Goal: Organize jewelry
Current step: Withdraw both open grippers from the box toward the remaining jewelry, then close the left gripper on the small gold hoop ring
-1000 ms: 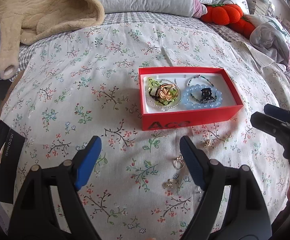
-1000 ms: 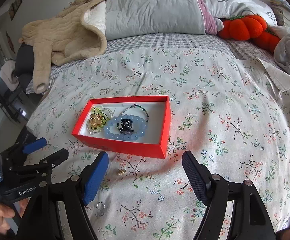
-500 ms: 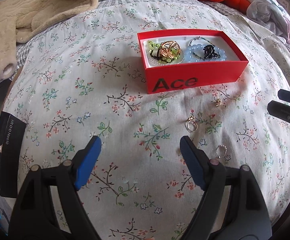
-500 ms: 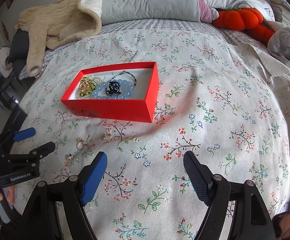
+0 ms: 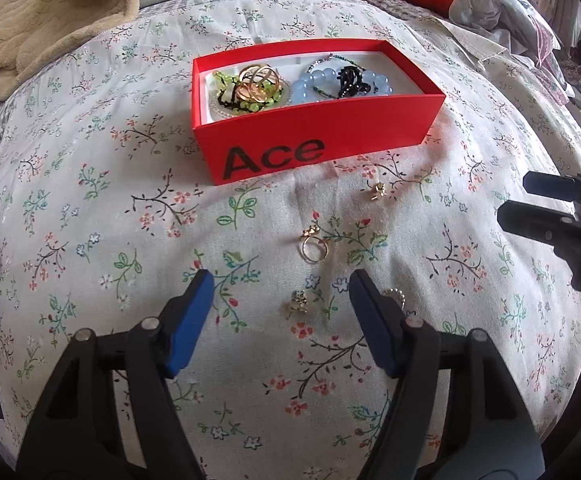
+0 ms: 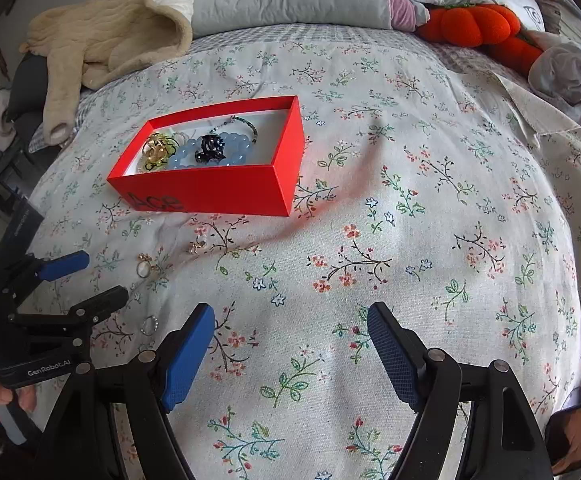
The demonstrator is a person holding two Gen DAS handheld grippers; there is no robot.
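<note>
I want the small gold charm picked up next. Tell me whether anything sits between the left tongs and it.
Nothing visible does. The gold charm lies on bare bedspread just ahead of the open left tongs, between their fingers' lines. A beaded ring sits beside the right-hand finger, off the path.

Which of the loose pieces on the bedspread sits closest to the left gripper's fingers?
The small gold stud, lying between the open fingers of the left gripper. The gold ring and the other gold stud lie farther toward the red box.

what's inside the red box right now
Inside the red box: gold rings on green beads, a blue bead bracelet, and a black piece. Whatever lies beneath them is hidden.
</note>
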